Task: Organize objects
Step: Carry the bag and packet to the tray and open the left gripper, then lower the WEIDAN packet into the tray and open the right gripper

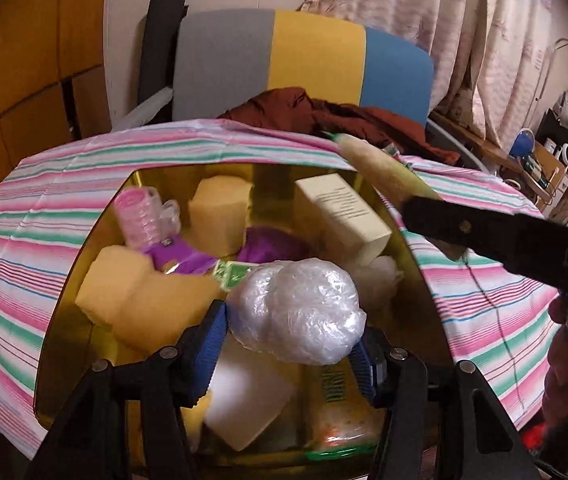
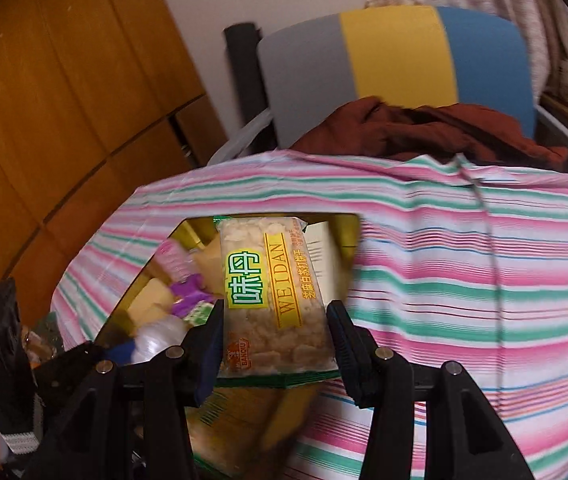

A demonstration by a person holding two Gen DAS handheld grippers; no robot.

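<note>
My left gripper is shut on a crumpled clear plastic ball and holds it over a yellow box set on the striped cloth. The box holds yellow sponges, a cream carton, a pink and purple pack and a snack packet. My right gripper is shut on a WEIDAN cracker packet, held upright over the box's right side. The right gripper and its packet show at the right of the left wrist view.
A pink, green and white striped cloth covers the table. Behind it stands a chair with a grey, yellow and blue back and a brown garment. Wooden cabinets stand to the left, curtains to the right.
</note>
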